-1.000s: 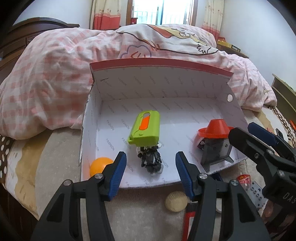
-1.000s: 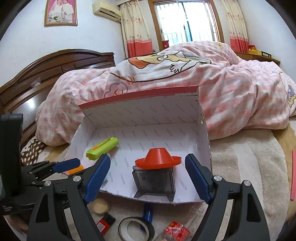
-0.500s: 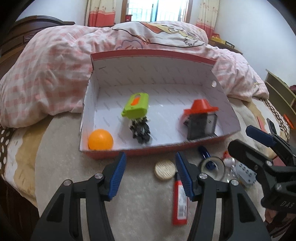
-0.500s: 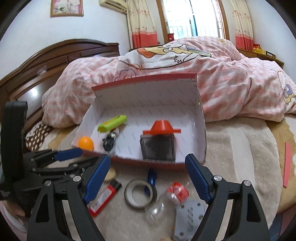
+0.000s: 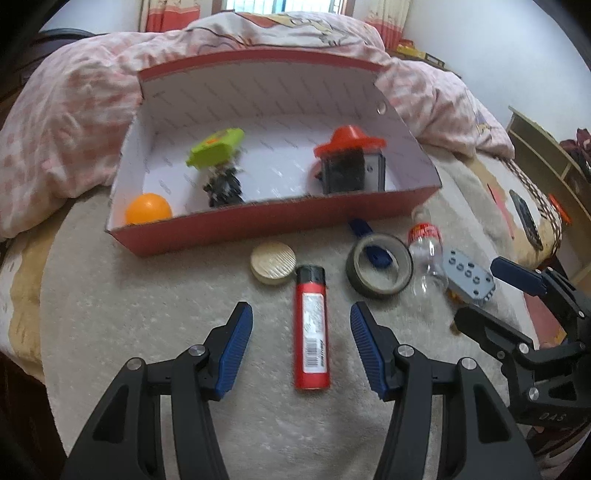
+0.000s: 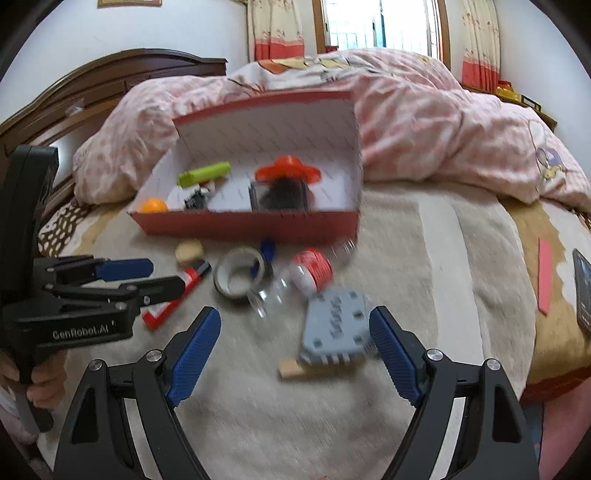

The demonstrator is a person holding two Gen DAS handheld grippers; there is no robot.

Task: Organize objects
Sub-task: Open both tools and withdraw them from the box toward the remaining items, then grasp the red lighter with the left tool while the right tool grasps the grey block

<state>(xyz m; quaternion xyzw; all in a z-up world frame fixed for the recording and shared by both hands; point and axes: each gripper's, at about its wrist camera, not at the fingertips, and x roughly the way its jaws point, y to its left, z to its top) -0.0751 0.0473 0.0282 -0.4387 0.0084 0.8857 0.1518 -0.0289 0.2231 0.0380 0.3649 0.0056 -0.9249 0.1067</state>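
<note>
Left wrist view: the left gripper (image 5: 301, 332) hangs wide open above a pale fleece blanket (image 5: 147, 314), its blue-padded fingers (image 5: 236, 343) straddling a red tube with a black cap (image 5: 310, 328) that lies flat on the blanket, untouched by either pad. Just beyond the tube's cap sits a round cream-coloured lid (image 5: 273, 263), and beside that a roll of tape (image 5: 379, 271) with a blue item (image 5: 371, 245) poking through its middle. Next to the tape lies a clear plastic bottle with a red label (image 5: 424, 251), then a grey studded block (image 5: 467, 277). Farther back stands a red cardboard box (image 5: 258, 229), white inside, holding an orange ball (image 5: 148, 208) in its near left corner, a lime-green case (image 5: 216, 147) resting over a small dark toy (image 5: 223, 186), and an orange cone (image 5: 349, 140) perched on a dark square holder (image 5: 351, 171). A pink checked quilt (image 5: 74, 110) is heaped behind the box.

Right wrist view: the right gripper (image 6: 293, 349) is likewise spread wide and empty, hovering over the grey block, which lies between its fingers without contact and partly covers a small tan piece (image 6: 290, 369). The frame is blurred. A person's hand (image 6: 40, 384) grips the left gripper's handle at the left edge. A dark wooden headboard (image 6: 110, 77) and curtained window (image 6: 373, 26) close the background.
</note>
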